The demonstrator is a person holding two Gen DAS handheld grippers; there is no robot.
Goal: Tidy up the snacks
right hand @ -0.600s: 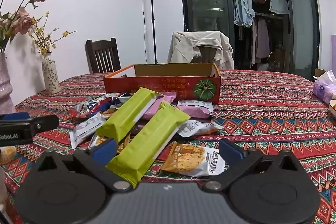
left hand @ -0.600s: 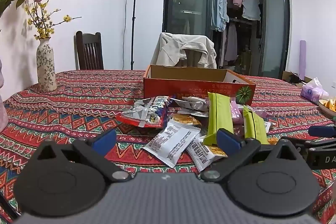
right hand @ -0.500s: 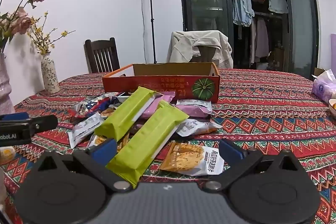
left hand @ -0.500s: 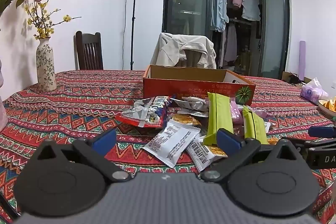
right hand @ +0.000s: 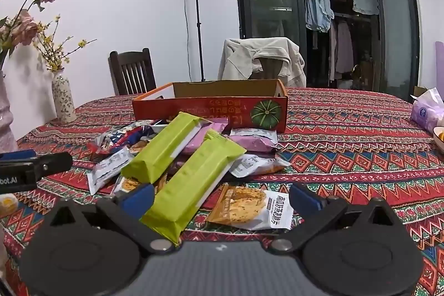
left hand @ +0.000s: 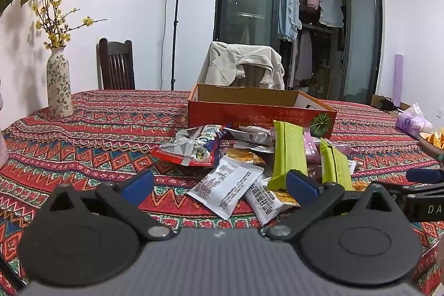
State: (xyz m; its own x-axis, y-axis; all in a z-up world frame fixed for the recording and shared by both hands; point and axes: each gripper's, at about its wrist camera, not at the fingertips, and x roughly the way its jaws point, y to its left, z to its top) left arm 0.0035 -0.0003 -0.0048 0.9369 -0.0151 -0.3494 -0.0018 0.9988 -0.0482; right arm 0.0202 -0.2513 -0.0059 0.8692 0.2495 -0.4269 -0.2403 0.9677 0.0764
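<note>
Both claws — left claw (left hand: 219, 181) and right claw (right hand: 220, 194) — gape empty, low before the snack pile (right hand: 177, 157), heaped on the tabletop (right hand: 347, 151); beyond, the orange box (right hand: 211, 107) sits open — its interior hidden, presumably the destination.

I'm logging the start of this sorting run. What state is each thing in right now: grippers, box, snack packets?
Left gripper: open, holding nothing.
Right gripper: open, holding nothing.
Box: open-topped, upright on the table; contents hidden.
Green packets: two, sealed, lying across the pile.
Orange cracker packet: sealed, flat on the tablecloth.
Other packets: heaped in front of the box, outside it.
</note>
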